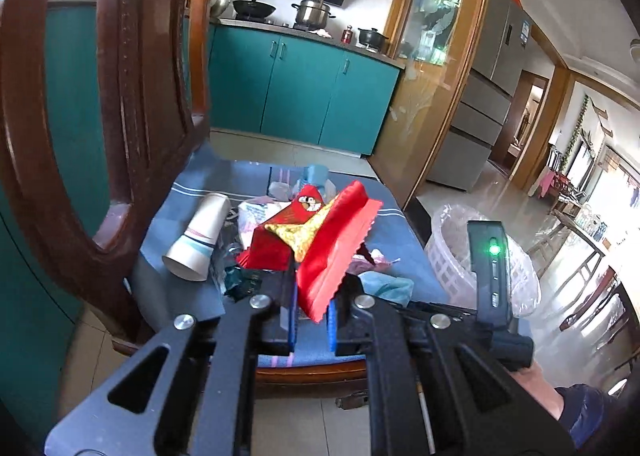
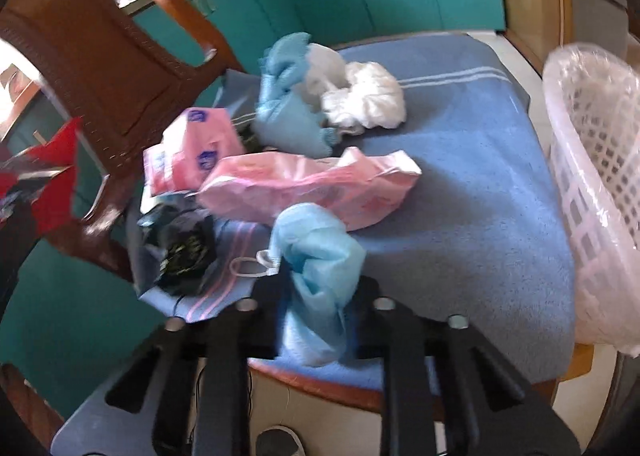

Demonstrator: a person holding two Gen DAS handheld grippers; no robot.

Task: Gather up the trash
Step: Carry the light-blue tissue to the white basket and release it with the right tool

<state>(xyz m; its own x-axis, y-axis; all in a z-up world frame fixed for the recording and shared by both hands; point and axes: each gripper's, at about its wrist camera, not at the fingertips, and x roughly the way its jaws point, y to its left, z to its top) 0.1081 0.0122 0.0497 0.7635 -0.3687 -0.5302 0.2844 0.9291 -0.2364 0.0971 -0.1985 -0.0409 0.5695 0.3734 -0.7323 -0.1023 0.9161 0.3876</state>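
Observation:
Trash lies heaped on a blue cushion (image 2: 480,176) on a wooden chair. My left gripper (image 1: 312,296) is shut on a red and gold snack wrapper (image 1: 340,240), held up above the pile; the same wrapper (image 2: 56,176) shows at the left edge of the right wrist view. My right gripper (image 2: 320,296) sits at the cushion's front edge, its fingers squeezing a crumpled light-blue mask (image 2: 316,248). A white paper cup (image 1: 200,236) lies on its side. A pink plastic packet (image 2: 304,188) and a pink tissue pack (image 2: 192,148) lie just beyond the mask.
A white lattice basket (image 2: 600,176) lined with clear plastic stands on the floor to the right of the chair. The chair's brown back (image 1: 120,96) rises on the left. Another blue cloth (image 2: 284,104), white crumpled tissue (image 2: 364,96) and a dark wrapper (image 2: 180,244) lie on the cushion.

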